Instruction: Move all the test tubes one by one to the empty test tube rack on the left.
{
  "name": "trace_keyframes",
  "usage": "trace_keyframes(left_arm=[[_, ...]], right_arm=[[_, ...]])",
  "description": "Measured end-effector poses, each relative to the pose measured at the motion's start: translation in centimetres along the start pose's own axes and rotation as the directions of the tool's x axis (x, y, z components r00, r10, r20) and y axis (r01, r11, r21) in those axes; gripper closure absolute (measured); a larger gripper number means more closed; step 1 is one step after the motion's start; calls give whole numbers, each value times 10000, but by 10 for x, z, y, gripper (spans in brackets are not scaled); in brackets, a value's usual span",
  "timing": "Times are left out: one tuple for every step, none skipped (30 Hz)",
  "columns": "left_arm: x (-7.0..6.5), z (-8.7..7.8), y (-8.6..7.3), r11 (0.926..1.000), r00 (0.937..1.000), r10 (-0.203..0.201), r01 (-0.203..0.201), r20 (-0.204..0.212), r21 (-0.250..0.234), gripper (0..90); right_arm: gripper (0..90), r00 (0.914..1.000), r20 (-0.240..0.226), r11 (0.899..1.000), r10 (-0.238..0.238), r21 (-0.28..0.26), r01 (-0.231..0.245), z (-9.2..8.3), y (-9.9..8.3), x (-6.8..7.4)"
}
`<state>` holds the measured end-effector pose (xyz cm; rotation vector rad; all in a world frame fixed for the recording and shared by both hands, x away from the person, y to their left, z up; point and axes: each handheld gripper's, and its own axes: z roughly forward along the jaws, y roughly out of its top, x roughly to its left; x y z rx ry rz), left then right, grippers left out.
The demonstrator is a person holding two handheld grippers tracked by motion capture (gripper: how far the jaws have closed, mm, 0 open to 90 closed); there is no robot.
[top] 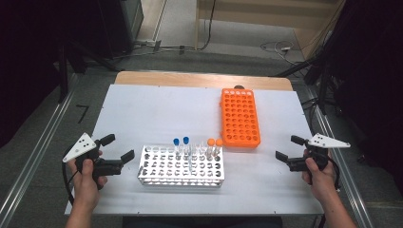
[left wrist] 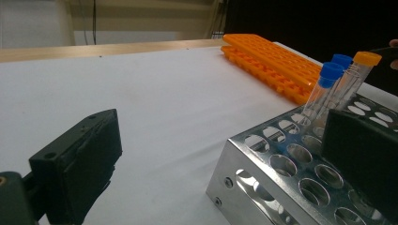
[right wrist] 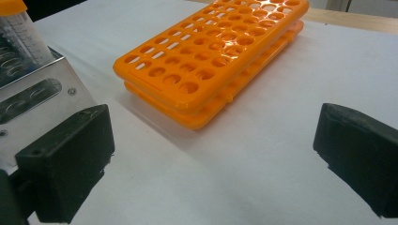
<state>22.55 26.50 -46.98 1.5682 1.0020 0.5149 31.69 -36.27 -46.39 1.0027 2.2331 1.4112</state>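
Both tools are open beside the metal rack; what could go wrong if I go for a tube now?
The four capped clear tubes stand bunched together in the perforated silver metal rack, so wide jaws may knock a neighbour. The left tool sits close to the rack's corner and may shove it. The flat orange plastic rack lies near the right tool, which could clip it.

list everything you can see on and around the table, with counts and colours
metal tube rack: 1, silver, near middle of the table
blue-capped tubes: 2, clear with blue caps, standing in the metal rack's far rows
orange-capped tubes: 2, clear with orange caps, in the rack right of the blue ones
plastic tube rack: 1, orange, no tubes in it, far right of the metal rack
table: 1, white top with wooden far edge
cables: several, on the floor beyond the table
left hand-held gripper: 1, black, open, left of the metal rack
right hand-held gripper: 1, black, open, right of the orange rack
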Motion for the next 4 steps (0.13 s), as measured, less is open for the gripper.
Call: trace_keyframes(left_arm=[[0,1,0,10000,10000,0,0,18,-3,0],[0,1,0,10000,10000,72,-72,6,63,0],[-1,2,-1,9999,10000,80,-81,53,67,0],[-1,2,-1,10000,9999,35,-36,96,57,0]], right_arm=[[0,10000,0,10000,2,6,-2,0,0,0],[0,10000,-19,10000,5,24,-5,0,0,0],[0,10000,-19,10000,-9,27,9,1,0,0],[0,10000,-15,10000,-7,41,7,1,0,0]])
